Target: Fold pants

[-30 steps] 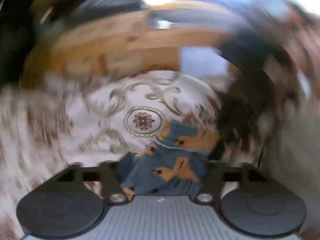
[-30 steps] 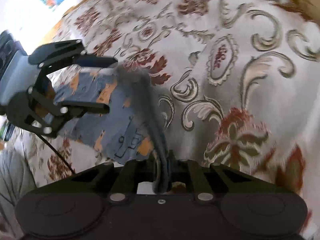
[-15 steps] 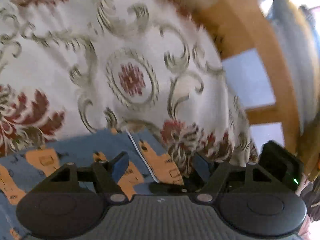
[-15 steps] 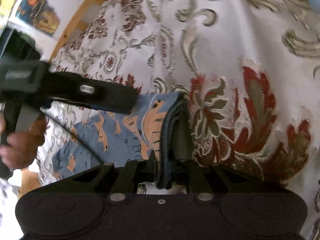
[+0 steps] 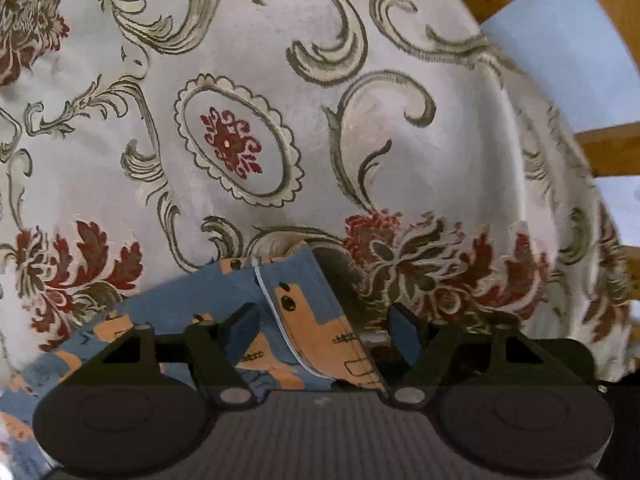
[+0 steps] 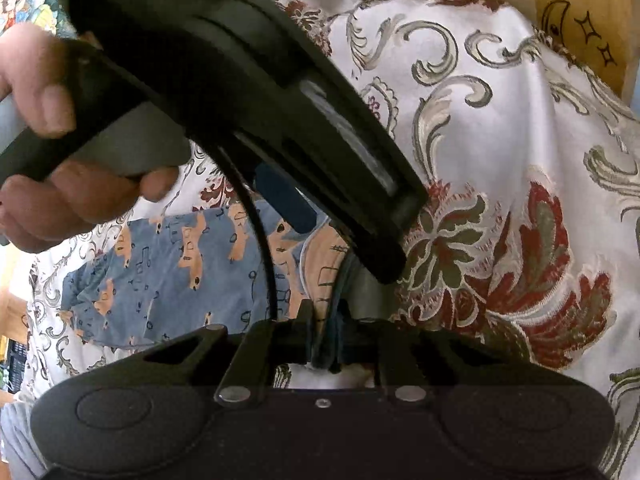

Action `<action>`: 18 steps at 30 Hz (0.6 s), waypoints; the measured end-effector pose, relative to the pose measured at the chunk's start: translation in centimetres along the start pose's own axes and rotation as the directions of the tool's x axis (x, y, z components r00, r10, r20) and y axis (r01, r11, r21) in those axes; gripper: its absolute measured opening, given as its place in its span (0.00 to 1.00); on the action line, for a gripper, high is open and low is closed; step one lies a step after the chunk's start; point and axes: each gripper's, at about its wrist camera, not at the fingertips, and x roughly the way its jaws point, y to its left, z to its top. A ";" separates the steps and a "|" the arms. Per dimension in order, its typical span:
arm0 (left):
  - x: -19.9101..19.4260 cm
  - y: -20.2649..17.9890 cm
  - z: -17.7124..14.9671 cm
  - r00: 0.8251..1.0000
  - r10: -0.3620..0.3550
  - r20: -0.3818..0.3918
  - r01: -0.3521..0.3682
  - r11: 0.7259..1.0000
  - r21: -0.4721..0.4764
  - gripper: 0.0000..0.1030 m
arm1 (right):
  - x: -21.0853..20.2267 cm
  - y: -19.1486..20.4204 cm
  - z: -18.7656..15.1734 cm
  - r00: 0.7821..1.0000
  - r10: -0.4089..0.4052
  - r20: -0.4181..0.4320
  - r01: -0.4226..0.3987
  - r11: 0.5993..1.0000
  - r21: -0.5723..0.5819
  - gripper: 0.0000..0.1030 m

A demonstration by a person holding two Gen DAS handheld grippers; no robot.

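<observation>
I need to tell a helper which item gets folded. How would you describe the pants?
Start from the white bedspread with its olive scrolls and red flowers. The pants lie on it, with the right claw shut on their edge. They alone are blue, printed with orange shapes.

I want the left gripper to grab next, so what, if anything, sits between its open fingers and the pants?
Nothing visible. The left gripper is open directly over the pants, which lie on the bedspread. The right gripper clamps the pants' edge.
</observation>
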 end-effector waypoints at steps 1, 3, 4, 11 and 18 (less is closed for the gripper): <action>0.3 -0.4 -0.1 1.000 0.025 -0.006 -0.025 1.000 0.006 0.66 | 0.1 0.3 -0.1 1.000 -0.001 0.004 0.001 1.000 -0.007 0.09; 1.0 -1.7 0.3 0.998 0.069 -0.015 -0.069 0.998 0.009 0.56 | 0.2 0.7 -0.1 1.000 -0.001 0.013 0.002 1.000 -0.029 0.09; 1.2 -1.9 0.2 0.996 0.088 -0.020 -0.088 0.996 0.007 0.48 | 0.3 0.9 -0.1 1.000 -0.005 0.013 0.005 0.999 -0.038 0.09; -0.2 -0.1 -1.2 0.997 0.052 0.053 -0.051 0.998 -0.025 0.33 | 0.8 2.0 -0.2 0.998 -0.039 0.045 0.042 0.996 -0.082 0.08; -3.4 5.3 -5.4 0.954 -0.177 0.244 0.204 0.975 -0.091 0.26 | 0.0 3.8 -0.8 0.990 -0.031 0.138 0.041 0.997 -0.072 0.08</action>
